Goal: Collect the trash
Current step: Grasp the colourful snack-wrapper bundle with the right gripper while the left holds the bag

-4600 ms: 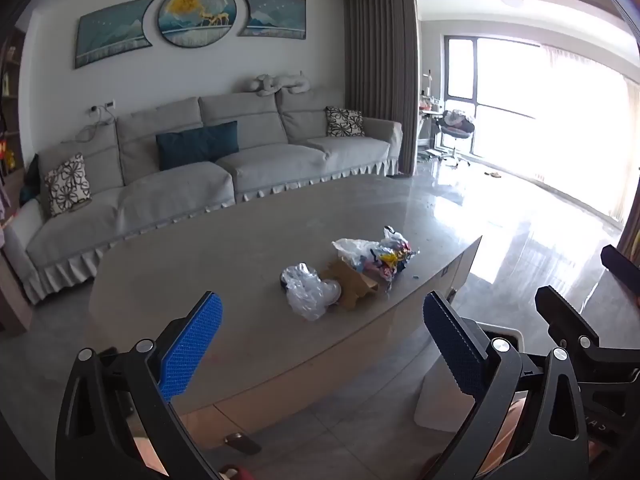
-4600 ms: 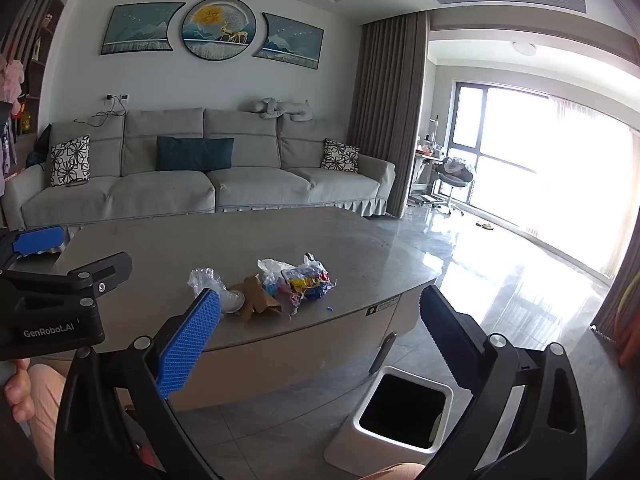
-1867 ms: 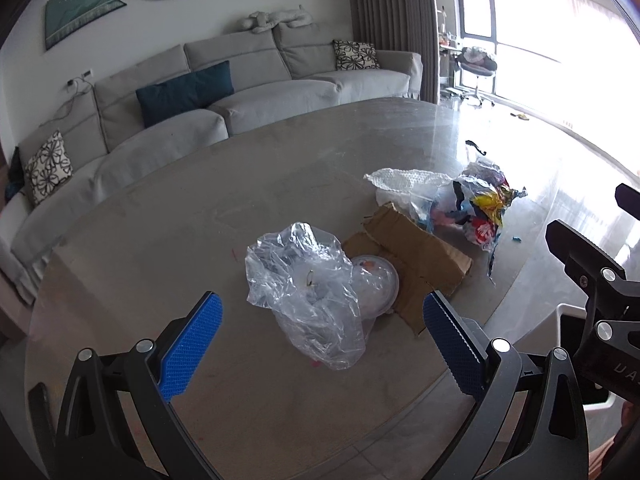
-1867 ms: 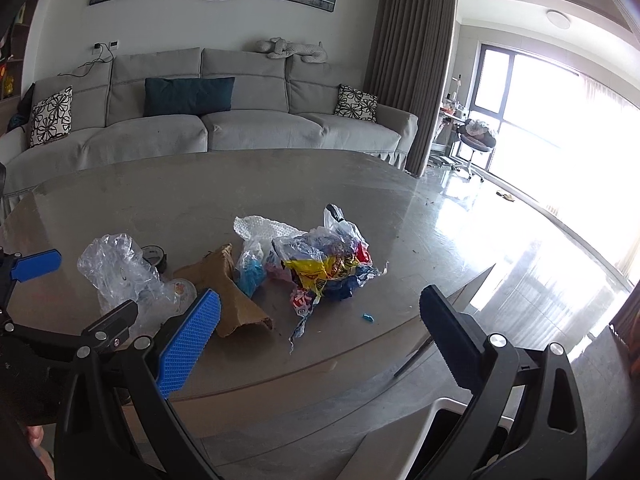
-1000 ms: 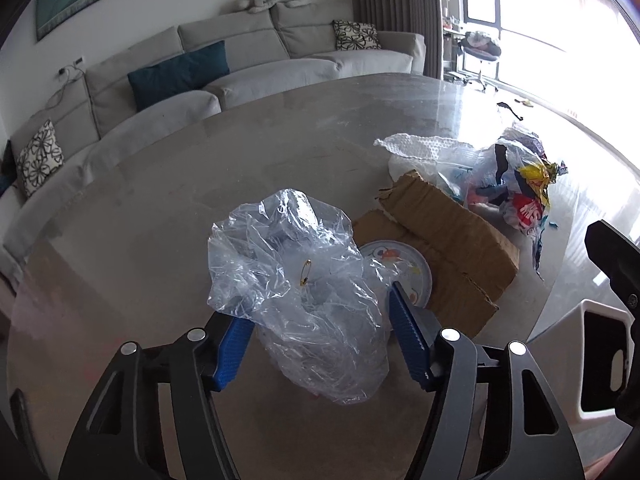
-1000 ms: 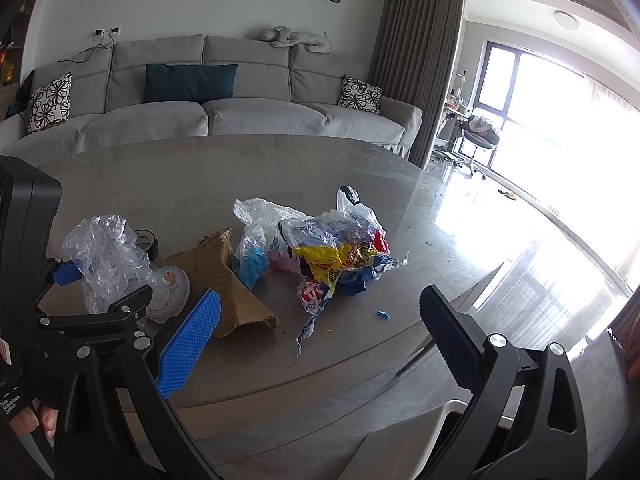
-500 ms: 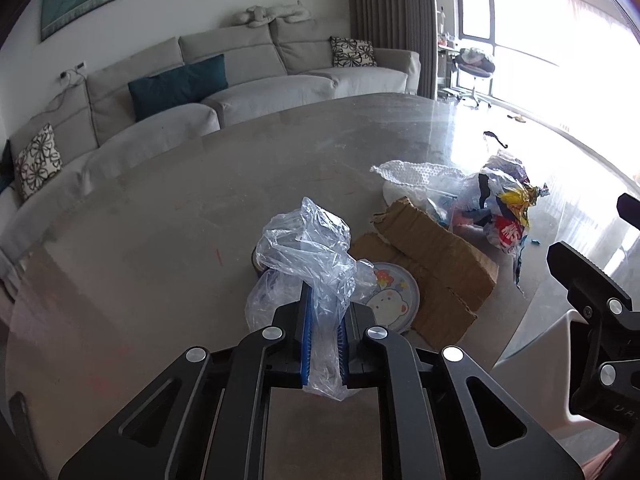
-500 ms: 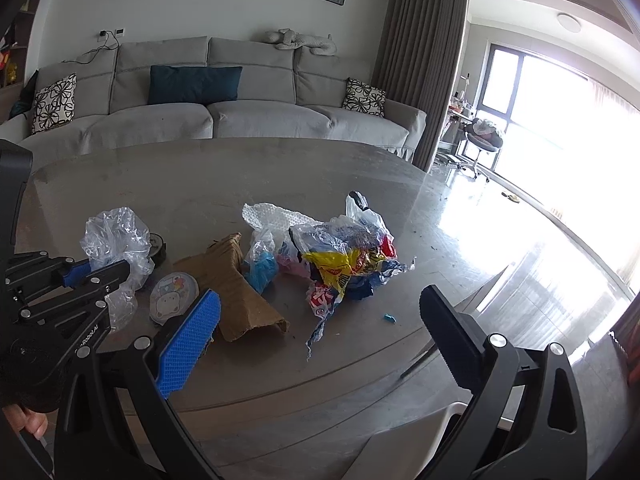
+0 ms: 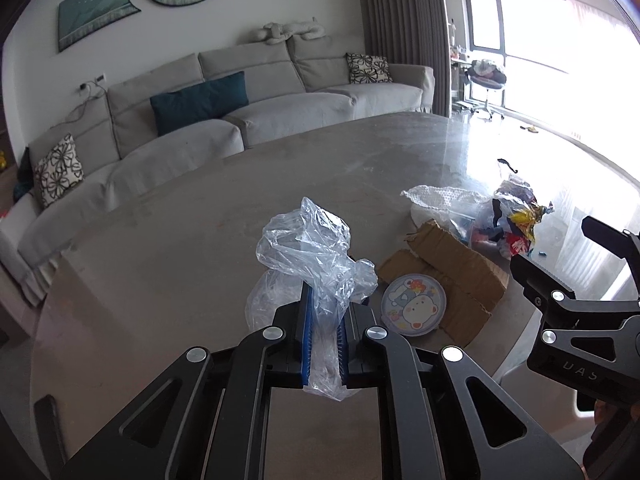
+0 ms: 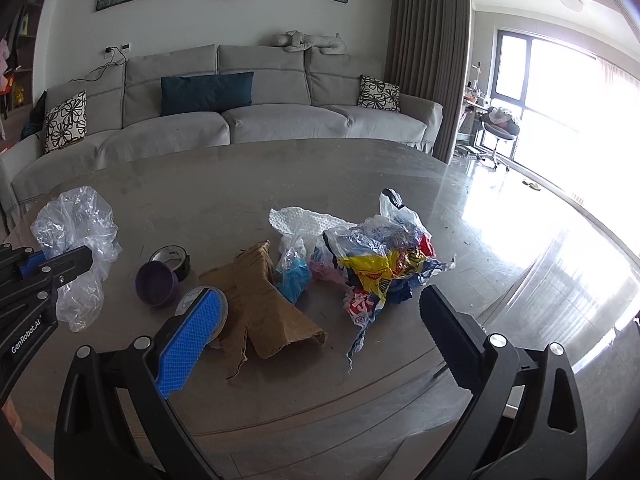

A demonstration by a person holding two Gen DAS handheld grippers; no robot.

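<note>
L gripper (image 9: 323, 332) clamped on clear bag (image 9: 308, 248) | R gripper (image 10: 316, 328) jaws apart

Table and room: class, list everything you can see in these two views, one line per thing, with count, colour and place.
clear plastic bag: one, see-through, pinched in the left tool, lifted off the table
purple cup: one, on the table by the tape
tape roll: one, dark, behind the cup
round lid: one, cartoon print, on the cardboard edge
cardboard: one piece, brown, table middle
bubble wrap: one, white, behind the cardboard
bag of wrappers: one, mixed colours, right of the cardboard
table: one, grey
sofa: one, grey, behind the table
left tool: shut on the bag
right tool: open, above the table's near edge
</note>
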